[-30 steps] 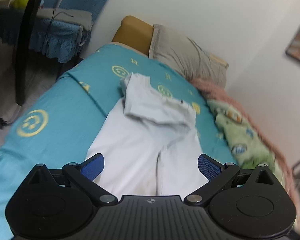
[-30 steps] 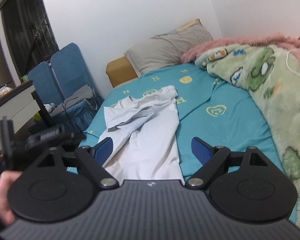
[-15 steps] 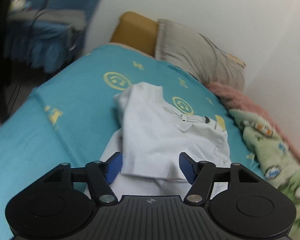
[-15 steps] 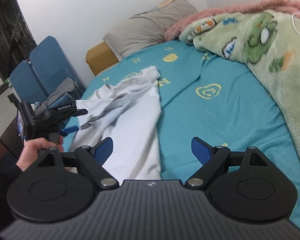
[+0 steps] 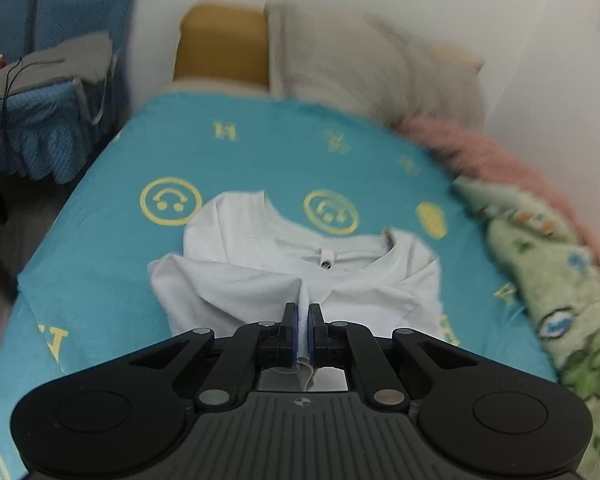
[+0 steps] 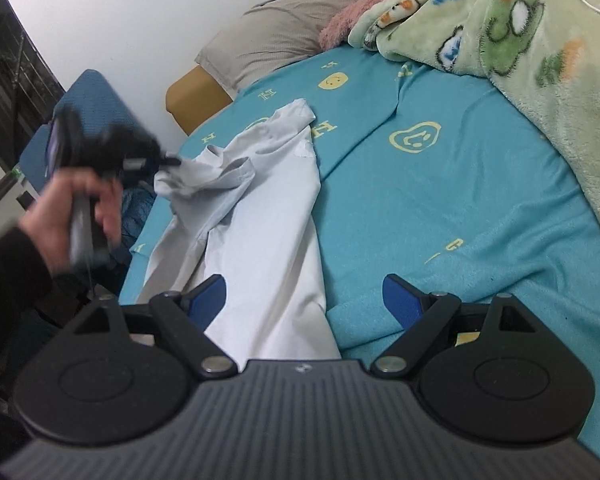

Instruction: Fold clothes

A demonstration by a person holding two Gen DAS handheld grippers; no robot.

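Teal-sheeted bed [image 6: 440,200] carries white shirt [image 6: 268,240]; pillow [image 6: 284,36]; green blanket [image 6: 540,40].

A white T-shirt [image 5: 300,276] lies lengthwise on the teal bed sheet [image 5: 112,256] — collar toward the pillows, one sleeve folded across the chest, its fabric pinched up into a ridge.

Soft even indoor light, faint shadows, fisheye-bent edges, motion blur across the left-wrist background.
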